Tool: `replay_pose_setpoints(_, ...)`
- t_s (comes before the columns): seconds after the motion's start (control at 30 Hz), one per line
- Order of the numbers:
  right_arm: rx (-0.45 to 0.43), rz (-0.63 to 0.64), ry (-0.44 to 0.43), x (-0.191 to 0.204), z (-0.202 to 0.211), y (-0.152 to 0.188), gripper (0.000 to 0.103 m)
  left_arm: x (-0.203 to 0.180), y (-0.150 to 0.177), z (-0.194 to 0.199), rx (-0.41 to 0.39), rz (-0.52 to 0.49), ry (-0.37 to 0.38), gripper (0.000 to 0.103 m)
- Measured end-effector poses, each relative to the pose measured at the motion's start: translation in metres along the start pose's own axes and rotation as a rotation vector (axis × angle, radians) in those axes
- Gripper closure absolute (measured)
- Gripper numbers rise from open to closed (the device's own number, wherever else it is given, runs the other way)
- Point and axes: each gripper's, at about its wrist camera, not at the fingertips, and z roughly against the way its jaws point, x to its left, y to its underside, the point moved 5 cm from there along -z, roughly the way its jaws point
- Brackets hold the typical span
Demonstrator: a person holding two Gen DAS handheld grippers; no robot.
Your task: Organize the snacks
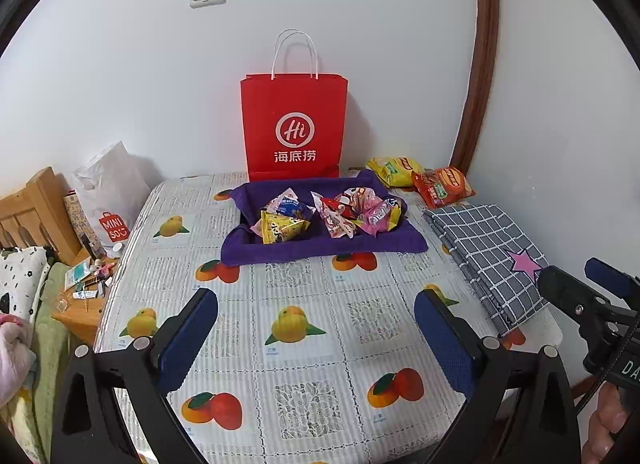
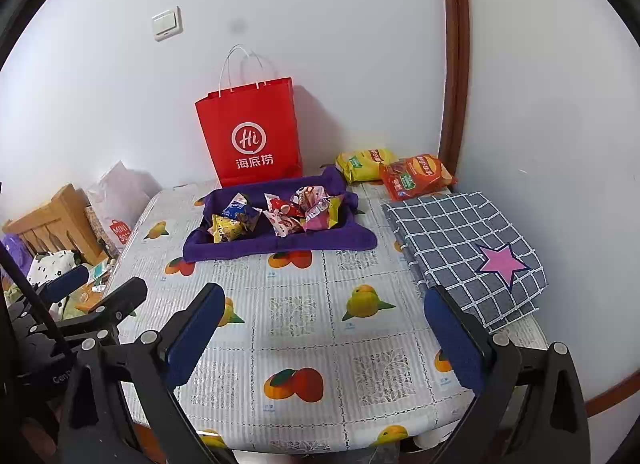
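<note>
A purple cloth tray [image 1: 280, 254] [image 2: 280, 246] sits at the back middle of the table and holds several small snack packets [image 1: 332, 212] [image 2: 280, 214]. A yellow chip bag [image 1: 390, 170] [image 2: 360, 162] and a red chip bag [image 1: 444, 186] [image 2: 416, 176] lie behind its right side. A red paper bag [image 1: 294, 124] [image 2: 250, 132] stands against the wall. My left gripper [image 1: 316, 338] is open and empty over the near table. My right gripper [image 2: 324, 338] is open and empty too, right of the left one.
A folded grey checked cloth with a pink star [image 1: 492, 256] [image 2: 468, 248] lies at the table's right. The fruit-print tablecloth [image 1: 296, 328] [image 2: 300, 328] covers the table. A white shopping bag [image 1: 108, 196], a wooden bedside stand with clutter [image 1: 80, 296] and a bed stand at left.
</note>
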Motion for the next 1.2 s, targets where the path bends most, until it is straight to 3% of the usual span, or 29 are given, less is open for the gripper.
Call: replay_pose_setpoints(1.2, -0.007, -0.016, -0.021, -0.0039, 0.0059, 0.0024, 0.004, -0.0007, 0.0058, -0.001, 0.007, 0.022, -0.005, 0.003)
